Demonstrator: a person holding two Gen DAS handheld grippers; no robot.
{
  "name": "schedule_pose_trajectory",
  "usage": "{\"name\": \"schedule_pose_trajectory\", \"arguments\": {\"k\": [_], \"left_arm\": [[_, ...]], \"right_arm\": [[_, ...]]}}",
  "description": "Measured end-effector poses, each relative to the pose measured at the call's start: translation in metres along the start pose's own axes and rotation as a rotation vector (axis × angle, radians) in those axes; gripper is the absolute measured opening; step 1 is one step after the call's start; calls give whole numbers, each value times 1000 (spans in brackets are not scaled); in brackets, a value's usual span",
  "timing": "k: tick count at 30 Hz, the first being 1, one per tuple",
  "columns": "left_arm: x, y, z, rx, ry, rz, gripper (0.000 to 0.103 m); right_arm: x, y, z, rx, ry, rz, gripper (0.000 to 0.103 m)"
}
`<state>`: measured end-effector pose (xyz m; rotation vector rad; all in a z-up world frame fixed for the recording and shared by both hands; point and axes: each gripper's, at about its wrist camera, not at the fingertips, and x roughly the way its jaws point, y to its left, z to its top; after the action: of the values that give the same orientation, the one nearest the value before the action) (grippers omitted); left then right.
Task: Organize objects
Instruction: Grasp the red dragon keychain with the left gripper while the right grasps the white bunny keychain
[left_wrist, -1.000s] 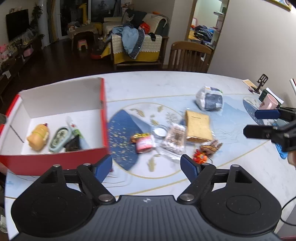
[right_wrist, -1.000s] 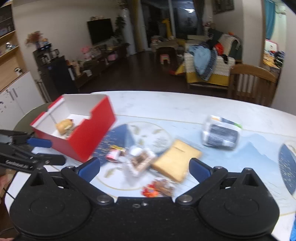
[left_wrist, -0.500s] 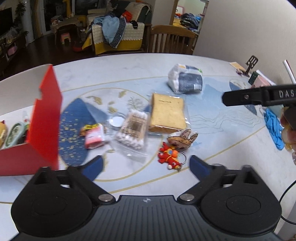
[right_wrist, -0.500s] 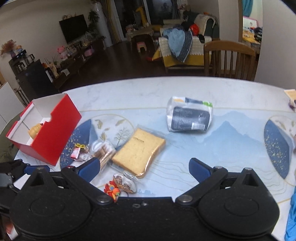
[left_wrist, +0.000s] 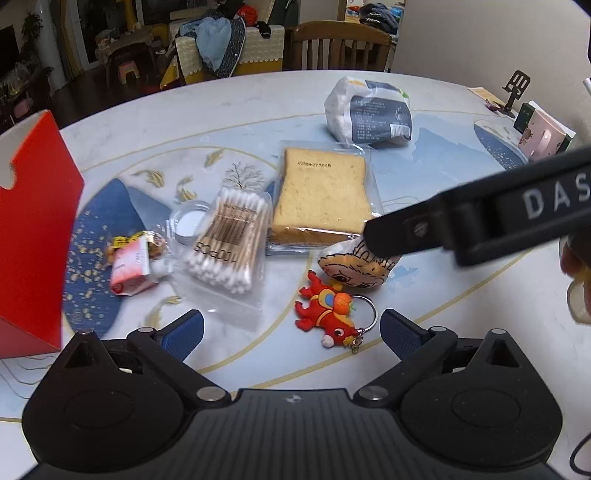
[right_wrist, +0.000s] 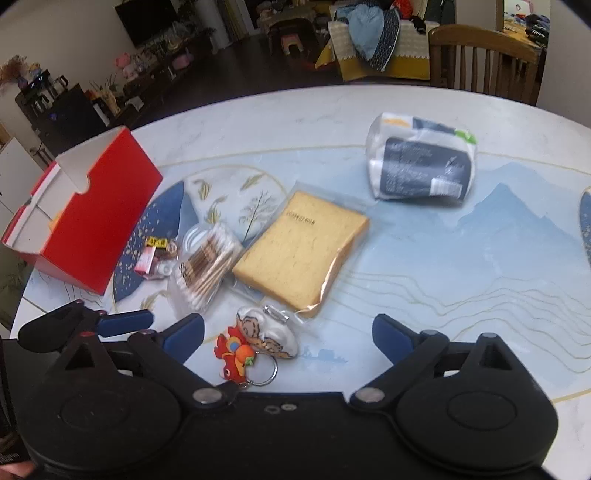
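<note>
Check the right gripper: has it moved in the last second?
Yes. In the left wrist view the right gripper has come in from the table's right edge to hang over the plush beside the bread.

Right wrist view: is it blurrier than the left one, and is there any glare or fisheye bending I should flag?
Right wrist view: slightly soft overall, the print on the bread and the swabs smeared; table edge bows strongly. Left wrist view: sharper, swab label readable, red box edge soft, right tongs arm crossing in close and large; dim room behind, no strong glare in either.
</note>
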<state>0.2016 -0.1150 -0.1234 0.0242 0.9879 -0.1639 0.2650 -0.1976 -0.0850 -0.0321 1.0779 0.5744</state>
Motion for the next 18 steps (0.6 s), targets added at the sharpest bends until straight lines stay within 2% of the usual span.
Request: {"name": "schedule_pose_trajectory", "arguments": {"k": [7, 14, 18], "left_arm": [[16, -4, -3, -6, -6, -13, 102], [19, -6, -6, -6, -13, -26, 101], [20, -8, -8, 3, -17, -19, 89]], "right_arm": [[18, -2, 0, 31, 48, 19, 90], [27, 0, -1, 37, 65, 34, 76], [30, 2, -1, 37, 70, 41, 67]]}}
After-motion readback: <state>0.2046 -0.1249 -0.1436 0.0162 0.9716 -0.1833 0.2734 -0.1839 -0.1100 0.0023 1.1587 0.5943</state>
